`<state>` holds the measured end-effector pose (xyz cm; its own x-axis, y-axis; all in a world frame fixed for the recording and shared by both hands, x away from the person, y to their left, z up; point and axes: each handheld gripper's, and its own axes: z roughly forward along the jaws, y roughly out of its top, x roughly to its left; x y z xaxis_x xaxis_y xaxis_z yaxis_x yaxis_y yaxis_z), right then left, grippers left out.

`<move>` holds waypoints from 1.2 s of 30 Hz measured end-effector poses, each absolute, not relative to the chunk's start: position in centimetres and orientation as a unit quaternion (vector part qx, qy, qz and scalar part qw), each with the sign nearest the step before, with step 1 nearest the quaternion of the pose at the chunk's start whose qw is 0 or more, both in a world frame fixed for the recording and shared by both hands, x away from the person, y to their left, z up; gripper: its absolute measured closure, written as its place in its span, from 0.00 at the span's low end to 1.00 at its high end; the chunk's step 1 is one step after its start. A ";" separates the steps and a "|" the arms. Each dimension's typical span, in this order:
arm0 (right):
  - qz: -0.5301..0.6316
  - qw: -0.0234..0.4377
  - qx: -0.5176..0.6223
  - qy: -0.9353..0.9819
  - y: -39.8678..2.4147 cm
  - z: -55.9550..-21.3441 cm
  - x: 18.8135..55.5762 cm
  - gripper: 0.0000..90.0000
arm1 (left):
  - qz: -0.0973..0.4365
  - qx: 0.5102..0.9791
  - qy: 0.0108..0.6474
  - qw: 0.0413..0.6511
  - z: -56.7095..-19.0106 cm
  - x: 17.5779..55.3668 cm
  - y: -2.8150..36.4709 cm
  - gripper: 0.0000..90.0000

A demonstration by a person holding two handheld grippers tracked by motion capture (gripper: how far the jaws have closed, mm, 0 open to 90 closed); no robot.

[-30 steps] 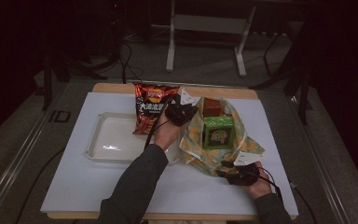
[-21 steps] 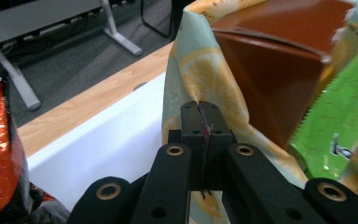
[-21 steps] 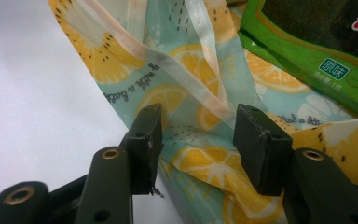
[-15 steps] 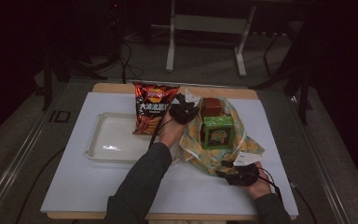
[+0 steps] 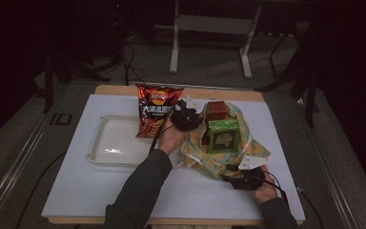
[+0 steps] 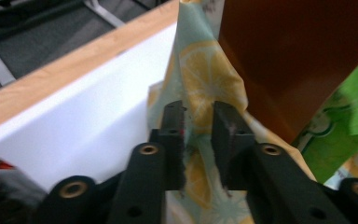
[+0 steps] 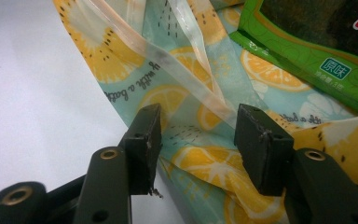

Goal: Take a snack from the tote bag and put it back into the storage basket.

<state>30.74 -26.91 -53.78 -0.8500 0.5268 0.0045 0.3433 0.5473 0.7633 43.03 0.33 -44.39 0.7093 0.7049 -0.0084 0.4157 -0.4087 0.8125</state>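
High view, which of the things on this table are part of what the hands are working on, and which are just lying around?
In the job: lemon-print bag, green packet, brown box, left gripper with its jaws just opening around the bag's edge, right gripper.

Lying about: chip bag, white tray.

The high view is looking forward and down over the white table (image 5: 100, 191) from the person's side. Both gripper views are riding close, peering along their jaws at the lemon-print bag (image 6: 205, 70), seemingly the one shared item (image 7: 191, 154) (image 5: 205, 160).
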 end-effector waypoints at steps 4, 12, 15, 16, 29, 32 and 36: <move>0.404 0.114 0.250 0.873 -26.9 -53.8 30.7 0.56 | 0.167 0.813 0.333 0.447 -43.4 42.7 1.3 0.69; 0.402 0.114 0.248 0.874 -26.9 -53.8 30.7 0.56 | 0.166 0.804 0.289 0.493 -41.4 41.8 2.7 0.56; 0.402 0.113 0.249 0.874 -26.9 -53.8 30.7 0.56 | 0.153 0.801 0.273 0.511 -41.1 41.9 2.7 0.52; 0.402 0.113 0.249 0.874 -26.9 -53.8 30.7 0.56 | 0.151 0.801 0.268 0.514 -41.0 41.9 2.5 0.50; 0.402 0.111 0.248 0.874 -26.9 -53.8 30.7 0.55 | 0.136 0.808 0.224 0.528 -40.0 42.7 -0.7 0.29; 0.402 0.111 0.247 0.875 -26.9 -53.8 30.7 0.55 | 0.136 0.808 0.226 0.527 -39.8 43.1 -1.2 0.28; 0.402 0.111 0.246 0.875 -26.9 -53.8 30.7 0.55 | 0.137 0.805 0.231 0.529 -39.8 43.6 -1.5 0.27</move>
